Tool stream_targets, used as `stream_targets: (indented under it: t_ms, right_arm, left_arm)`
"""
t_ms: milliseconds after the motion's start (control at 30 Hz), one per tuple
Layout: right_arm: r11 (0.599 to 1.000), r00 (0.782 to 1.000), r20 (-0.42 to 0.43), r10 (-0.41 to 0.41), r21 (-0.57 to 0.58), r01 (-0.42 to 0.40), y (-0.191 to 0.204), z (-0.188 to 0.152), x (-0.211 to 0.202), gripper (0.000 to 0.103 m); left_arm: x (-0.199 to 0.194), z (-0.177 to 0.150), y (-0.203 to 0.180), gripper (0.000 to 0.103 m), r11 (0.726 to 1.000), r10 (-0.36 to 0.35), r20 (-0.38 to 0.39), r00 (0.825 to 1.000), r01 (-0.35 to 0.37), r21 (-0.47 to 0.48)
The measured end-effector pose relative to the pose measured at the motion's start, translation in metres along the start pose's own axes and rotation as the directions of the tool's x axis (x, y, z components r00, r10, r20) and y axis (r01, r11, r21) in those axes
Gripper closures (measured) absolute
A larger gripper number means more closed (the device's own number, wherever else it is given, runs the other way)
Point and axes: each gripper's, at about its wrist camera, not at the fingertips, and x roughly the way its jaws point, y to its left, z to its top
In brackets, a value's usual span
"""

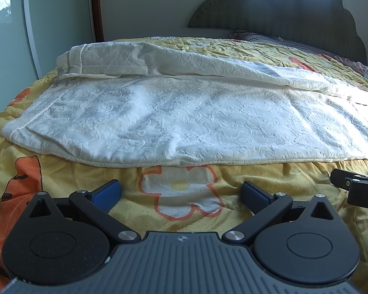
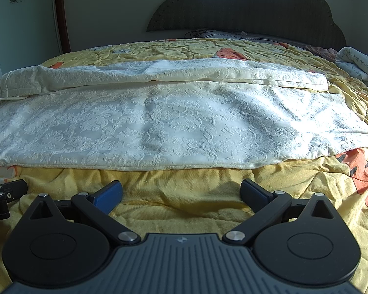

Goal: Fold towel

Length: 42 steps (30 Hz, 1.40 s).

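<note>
A cream towel [image 1: 184,112] with a raised floral pattern lies spread across the yellow bedspread [image 1: 233,208], its far long edge folded back toward me into a thick band [image 1: 115,61]. The right wrist view shows the same towel [image 2: 174,122] and folded band [image 2: 159,73]. My left gripper [image 1: 181,193] hovers over the bedspread just short of the towel's near hem, open, with nothing between its blue pads [image 1: 108,193]. My right gripper [image 2: 181,193] is likewise open and empty in front of the near hem. Each gripper shows at the edge of the other's view.
The bed has a dark scalloped headboard [image 2: 245,7] at the far end. A folded printed cloth [image 2: 358,61] sits at the bed's far right. A pale wardrobe door [image 1: 49,19] and a wooden frame [image 1: 97,7] stand at left. Orange and white prints [image 1: 181,191] mark the bedspread.
</note>
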Motion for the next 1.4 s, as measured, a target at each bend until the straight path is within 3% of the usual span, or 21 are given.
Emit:
stream_targets:
  t_ms: [333, 433, 533, 633, 733, 800, 900, 1000, 1100, 1233, 1400]
  right_arm:
    - [1.000, 1.000, -0.010, 0.012, -0.010, -0.012, -0.002, 0.001, 0.000, 0.000]
    - [0.999, 0.999, -0.036, 0.038, -0.023, -0.039, -0.006, 0.005, -0.002, 0.000]
    - [0.996, 0.995, -0.048, 0.091, 0.000, -0.091, -0.015, 0.013, -0.013, 0.000]
    - [0.982, 0.982, 0.019, 0.187, 0.030, -0.187, -0.033, 0.036, -0.028, 0.000]
    - [0.979, 0.975, 0.090, 0.201, -0.035, -0.199, -0.038, 0.069, -0.032, 0.000]
    - [0.973, 0.960, 0.171, 0.223, -0.104, -0.207, -0.040, 0.089, -0.031, 0.000]
    - [0.959, 0.915, 0.298, 0.271, -0.169, -0.229, -0.045, 0.120, -0.024, 0.000]
    - [0.950, 0.910, 0.278, 0.307, -0.141, -0.277, -0.048, 0.159, -0.003, 0.000]
    - [0.935, 0.909, 0.217, 0.356, -0.084, -0.346, -0.049, 0.188, 0.019, 0.000]
    - [0.923, 0.907, 0.172, 0.384, -0.068, -0.378, -0.039, 0.201, 0.044, 0.000]
    - [0.916, 0.912, 0.121, 0.391, -0.144, -0.374, -0.018, 0.202, 0.071, 0.000]
  left_arm:
    - [-0.001, 0.000, -0.001, 0.001, 1.000, 0.002, 0.003, 1.000, -0.002, 0.009]
    - [-0.006, 0.004, 0.002, 0.000, 0.998, -0.020, -0.013, 1.000, 0.021, 0.064]
    - [-0.018, 0.013, 0.020, 0.008, 0.994, -0.053, 0.007, 0.999, 0.052, 0.101]
    - [-0.032, 0.040, 0.061, 0.006, 0.994, -0.096, 0.079, 0.992, 0.092, 0.053]
    - [-0.034, 0.088, 0.112, 0.001, 0.996, -0.073, 0.169, 0.983, 0.079, -0.033]
    - [-0.025, 0.130, 0.154, 0.000, 0.989, -0.052, 0.232, 0.971, 0.082, -0.120]
    - [0.010, 0.187, 0.215, 0.000, 0.951, -0.089, 0.241, 0.966, 0.154, -0.269]
    - [0.073, 0.234, 0.269, 0.000, 0.874, -0.222, 0.140, 0.965, 0.261, -0.411]
    - [0.141, 0.259, 0.305, 0.001, 0.795, -0.321, 0.032, 0.947, 0.287, -0.535]
    - [0.204, 0.275, 0.317, 0.001, 0.784, -0.366, -0.051, 0.929, 0.278, -0.556]
    - [0.259, 0.280, 0.316, 0.002, 0.774, -0.446, -0.119, 0.887, 0.316, -0.550]
